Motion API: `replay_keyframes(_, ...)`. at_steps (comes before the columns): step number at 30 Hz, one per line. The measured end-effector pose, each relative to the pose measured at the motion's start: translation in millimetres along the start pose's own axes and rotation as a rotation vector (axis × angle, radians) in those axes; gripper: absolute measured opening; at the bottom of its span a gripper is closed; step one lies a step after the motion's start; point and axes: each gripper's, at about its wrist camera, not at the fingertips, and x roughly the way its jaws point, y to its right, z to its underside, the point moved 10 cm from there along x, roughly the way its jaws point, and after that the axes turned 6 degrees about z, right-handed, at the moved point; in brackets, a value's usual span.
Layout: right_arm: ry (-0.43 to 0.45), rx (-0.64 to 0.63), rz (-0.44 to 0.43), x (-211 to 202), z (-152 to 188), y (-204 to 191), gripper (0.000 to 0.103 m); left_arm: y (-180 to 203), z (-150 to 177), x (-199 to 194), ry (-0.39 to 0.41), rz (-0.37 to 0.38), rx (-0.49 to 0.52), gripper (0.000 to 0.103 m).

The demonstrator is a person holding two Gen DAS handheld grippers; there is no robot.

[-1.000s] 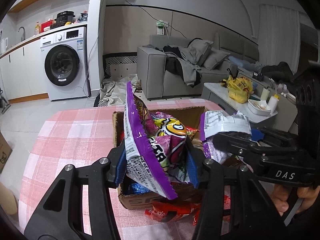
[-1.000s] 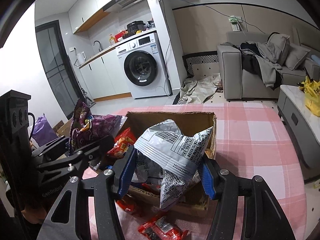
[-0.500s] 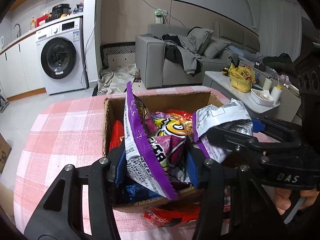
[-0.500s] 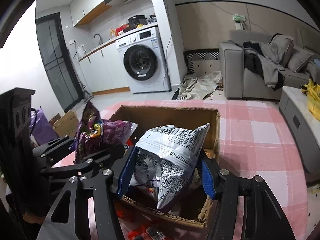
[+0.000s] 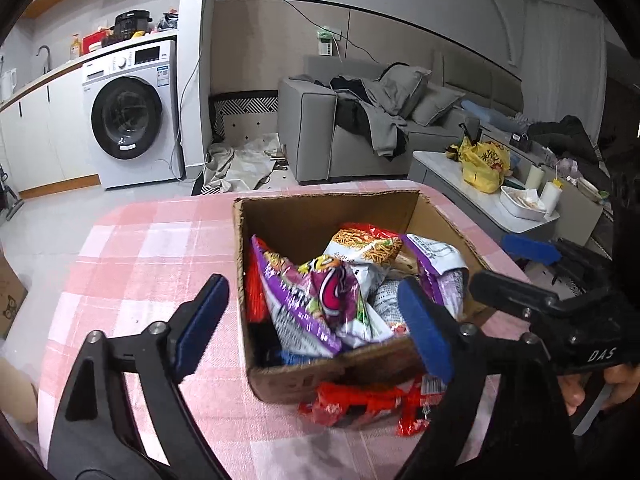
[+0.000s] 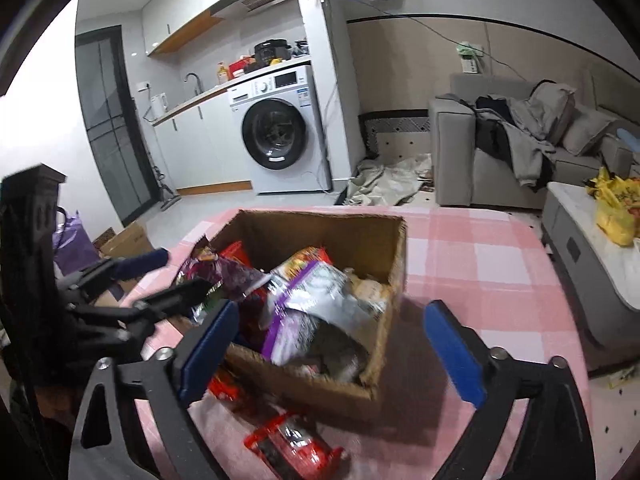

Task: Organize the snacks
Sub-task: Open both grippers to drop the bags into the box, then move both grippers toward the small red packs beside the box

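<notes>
Mostly done: snack bags (image 5: 320, 292) piled in cardboard box (image 5: 320, 204) at table centre; both grippers (image 5: 312, 320) (image 6: 332, 344) spread wide, empty. Left: red packets (image 5: 360, 404) on cloth, near side.

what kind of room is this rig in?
Most likely a small home apartment, open-plan kitchen and living room: a washing machine under a kitchen counter, a grey sofa strewn with clothes, and a table with a pink checked cloth.
</notes>
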Motion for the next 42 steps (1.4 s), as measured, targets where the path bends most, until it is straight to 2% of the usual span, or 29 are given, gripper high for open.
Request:
replay_keyframes(2,-0.01,-0.004,0.016,-5.7,8.6,2.0,0.102,-0.9,3.9,-8.4,0.007,-0.011,-0.009,0.102)
replay_keyframes(4,-0.007,-0.003,0.024,-12.4,15.7,2.7,0.102,-2.1,8.9,-18.1,0.03,-0.022,-0.012,0.102)
replay_keyframes(12,-0.054,0.019,0.014,-24.3,46.6,-1.9,0.103,-14.2,53.6,-54.1,0.032,-0.023,-0.04,0.102)
replay_keyframes(18,-0.117,0.03,0.01,-19.0,70.5,-2.8,0.103,-13.7,94.6,-52.9,0.01,-0.058,-0.007,0.102)
replay_keyframes(22,-0.145,0.025,0.012,-13.7,80.1,0.2,0.103,-5.8,117.0,-41.4,-0.035,-0.046,-0.005,0.102)
replay_keyframes(31,-0.227,0.026,0.04,4.5,100.4,11.8,0.103,-3.4,129.4,-29.8,-0.061,-0.048,-0.004,0.102)
replay_keyframes(35,-0.294,-0.011,0.031,17.3,118.0,5.8,0.103,-6.5,135.3,-26.7,-0.074,-0.044,-0.019,0.102)
replay_keyframes(42,-0.339,-0.025,0.018,32.6,133.7,-9.1,0.103,-17.3,128.9,-25.4,-0.074,-0.057,-0.028,0.102)
